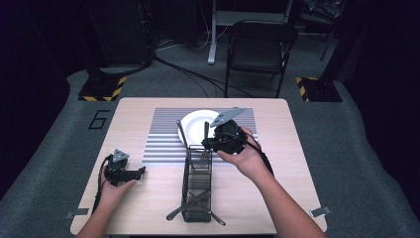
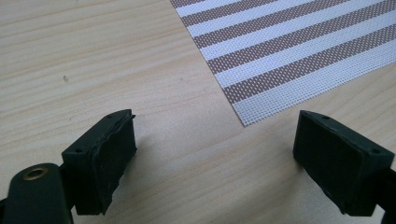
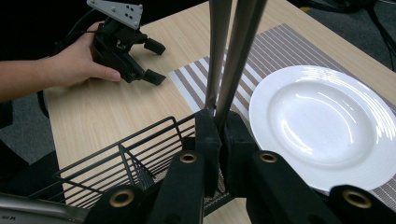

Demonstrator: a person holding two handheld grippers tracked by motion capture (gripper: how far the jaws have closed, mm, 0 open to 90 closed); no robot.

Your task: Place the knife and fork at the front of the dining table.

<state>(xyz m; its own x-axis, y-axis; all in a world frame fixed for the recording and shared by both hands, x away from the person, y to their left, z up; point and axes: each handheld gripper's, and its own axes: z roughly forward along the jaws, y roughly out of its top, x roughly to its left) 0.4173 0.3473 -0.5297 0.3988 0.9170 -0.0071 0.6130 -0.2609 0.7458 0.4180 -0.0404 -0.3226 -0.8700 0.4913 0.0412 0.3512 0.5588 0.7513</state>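
Two metal utensil handles (image 3: 224, 60) clamped between the right gripper (image 3: 218, 135) jaws, rising upright from the pads. Black wire caddy (image 3: 140, 158) directly below that gripper; white plate (image 3: 327, 121) just beyond, on the striped placemat (image 3: 187, 81). Left gripper (image 2: 215, 154) rests on the table (image 2: 93, 60), jaws spread wide, nothing between them, placemat corner just ahead.

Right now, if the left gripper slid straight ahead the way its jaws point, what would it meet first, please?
Probably the near corner of the striped placemat: the left gripper, jaws open, points across bare table towards it. How low it rides is unclear, so it might pass just above.
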